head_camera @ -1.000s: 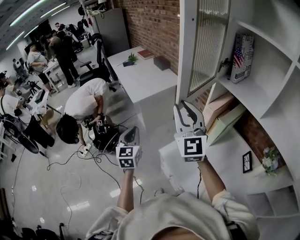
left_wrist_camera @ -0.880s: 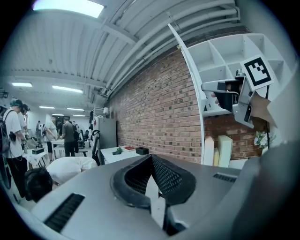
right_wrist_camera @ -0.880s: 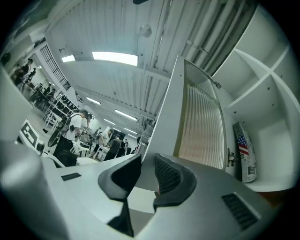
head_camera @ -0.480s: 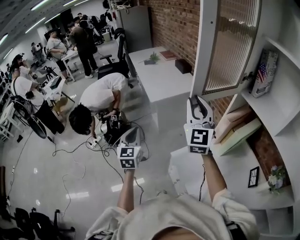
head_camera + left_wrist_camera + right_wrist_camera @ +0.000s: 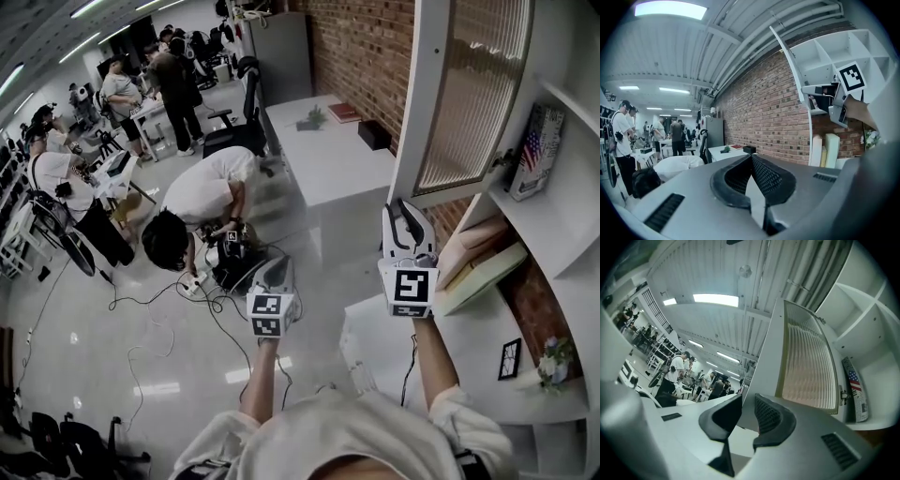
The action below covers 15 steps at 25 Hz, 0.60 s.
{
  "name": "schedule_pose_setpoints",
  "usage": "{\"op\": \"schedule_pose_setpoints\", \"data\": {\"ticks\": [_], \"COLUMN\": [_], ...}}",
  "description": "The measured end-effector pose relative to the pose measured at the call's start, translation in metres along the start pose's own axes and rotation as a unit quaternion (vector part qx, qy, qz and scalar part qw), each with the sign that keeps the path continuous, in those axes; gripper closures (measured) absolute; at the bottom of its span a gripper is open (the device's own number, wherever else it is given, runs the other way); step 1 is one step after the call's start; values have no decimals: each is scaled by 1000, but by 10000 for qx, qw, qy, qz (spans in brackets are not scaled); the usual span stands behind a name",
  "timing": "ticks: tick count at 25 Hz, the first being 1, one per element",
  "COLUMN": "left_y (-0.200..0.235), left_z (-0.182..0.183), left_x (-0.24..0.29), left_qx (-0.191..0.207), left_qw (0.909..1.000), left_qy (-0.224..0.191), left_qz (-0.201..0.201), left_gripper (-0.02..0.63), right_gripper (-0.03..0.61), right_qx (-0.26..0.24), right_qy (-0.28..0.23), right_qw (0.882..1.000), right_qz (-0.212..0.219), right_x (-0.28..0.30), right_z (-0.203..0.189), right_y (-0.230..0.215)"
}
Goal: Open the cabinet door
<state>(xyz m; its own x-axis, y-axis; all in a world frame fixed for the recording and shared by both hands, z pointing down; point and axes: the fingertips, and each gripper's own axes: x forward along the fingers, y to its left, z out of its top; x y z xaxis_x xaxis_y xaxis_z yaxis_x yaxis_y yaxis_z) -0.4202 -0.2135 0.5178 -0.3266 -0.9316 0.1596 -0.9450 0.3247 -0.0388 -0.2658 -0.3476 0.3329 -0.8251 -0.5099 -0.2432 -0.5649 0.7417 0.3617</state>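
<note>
Currently listed, right side first.

1. Cabinet door (image 5: 469, 94): white frame round a ribbed glass pane. It is swung well out from the white shelf unit (image 5: 567, 103) on the right and stands edge-on towards the room.
2. Right claw (image 5: 405, 211): pointing a little upward at the door's lower edge. In the right gripper view the jaws of the right claw (image 5: 747, 401) are clamped on the bottom corner of the door's white frame, which runs down between the two pads. The jaws have just been closing slightly.
3. Left claw (image 5: 278, 266): held out over the floor (image 5: 112, 375), left of the right claw and well apart from the door. In the left gripper view the pads of the left claw (image 5: 751, 157) meet at the tips with nothing between them.
4. Flag-printed box (image 5: 539, 150): upright in the compartment behind the open door.
5. Pale books (image 5: 478, 267): leaning in the compartment below.
6. Small framed picture (image 5: 511, 358) and potted plant (image 5: 555, 354): near right, on a low shelf.
7. Brick wall (image 5: 347, 47): far, with a white table (image 5: 328, 164) set against it.
8. Person (image 5: 202, 192): bent over equipment at the middle left, with cables (image 5: 141, 309) trailing across the floor.
</note>
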Motion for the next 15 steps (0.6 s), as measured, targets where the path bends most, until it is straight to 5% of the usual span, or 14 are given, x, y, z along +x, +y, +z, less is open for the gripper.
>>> {"op": "schedule_pose_setpoints", "data": {"ticks": [7, 15], "left_y": [-28, -92], "left_z": [8, 7], "left_x": [16, 48], "left_qx": [60, 115], "left_qw": [9995, 9950], "left_qy": [-39, 22], "left_qz": [-298, -993], "left_gripper": [588, 588], "right_gripper": [515, 555], "right_qx": [-22, 36], "right_qy": [77, 550], "right_qw": [9999, 9976], "right_qz": [98, -413], "right_x": [-22, -67], "right_z": [-9, -49], "right_y": [0, -39]}}
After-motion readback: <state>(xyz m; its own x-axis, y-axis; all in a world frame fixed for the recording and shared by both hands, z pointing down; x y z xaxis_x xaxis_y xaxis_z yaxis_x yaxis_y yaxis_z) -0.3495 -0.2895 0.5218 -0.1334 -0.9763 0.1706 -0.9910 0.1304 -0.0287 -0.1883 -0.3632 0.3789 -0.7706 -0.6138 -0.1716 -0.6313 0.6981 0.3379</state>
